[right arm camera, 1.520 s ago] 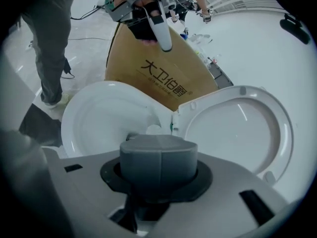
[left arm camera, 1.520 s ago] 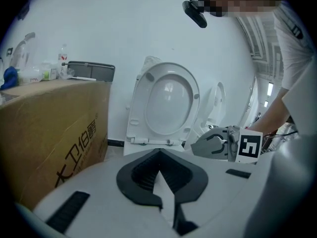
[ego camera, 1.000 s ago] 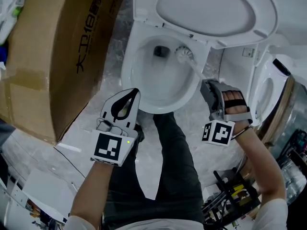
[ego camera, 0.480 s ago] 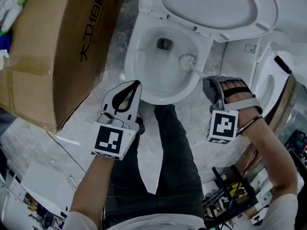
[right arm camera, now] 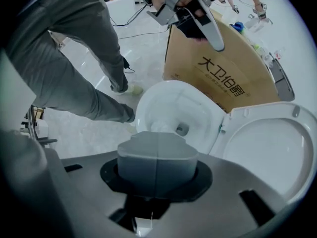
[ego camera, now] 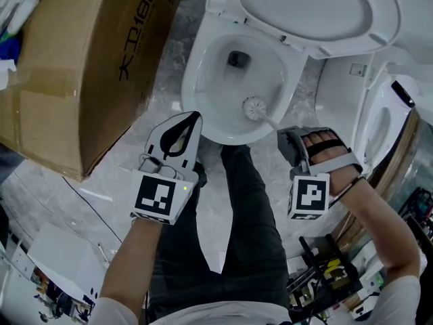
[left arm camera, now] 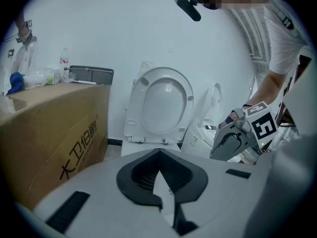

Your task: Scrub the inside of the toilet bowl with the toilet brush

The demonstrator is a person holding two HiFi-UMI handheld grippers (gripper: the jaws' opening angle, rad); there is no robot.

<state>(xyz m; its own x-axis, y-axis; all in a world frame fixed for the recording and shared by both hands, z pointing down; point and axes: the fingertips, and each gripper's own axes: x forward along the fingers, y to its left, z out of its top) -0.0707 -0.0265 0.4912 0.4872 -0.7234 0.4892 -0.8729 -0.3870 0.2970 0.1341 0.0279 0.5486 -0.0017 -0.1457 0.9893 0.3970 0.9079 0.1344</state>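
In the toilet bowl point(ego camera: 203, 70), low on the front right side, the round white head of the toilet brush point(ego camera: 255, 108) is seen. Its thin handle point(ego camera: 272, 122) is laid on a slant. It runs from the head, over the rim, back and to the right into the right gripper point(ego camera: 284, 136). The jaws of this gripper are shut tight on the end of the handle, as is shown in the right gripper view, where the two grey jaw blocks are pressed together. So the brush head lies straight out ahead of these jaws, down in the bowl.

The left gripper point(ego camera: 192, 120) is held just outside the front left rim. Its jaws are closed to a point and nothing is held in them. The right gripper is plainly the nearer one to the brush.

The drain hole point(ego camera: 238, 59) and the back and left walls are well apart from the brush head. It is judged that the brush must be pushed along its own handle, away from the person, for those parts to be reached.

A second ago the head was seen right beside the drain hole, and half a second ago on the right wall. Now it has been pulled to the front. The lid point(ego camera: 311, 9) is kept up, and the cardboard box point(ego camera: 81, 66) has not been moved.
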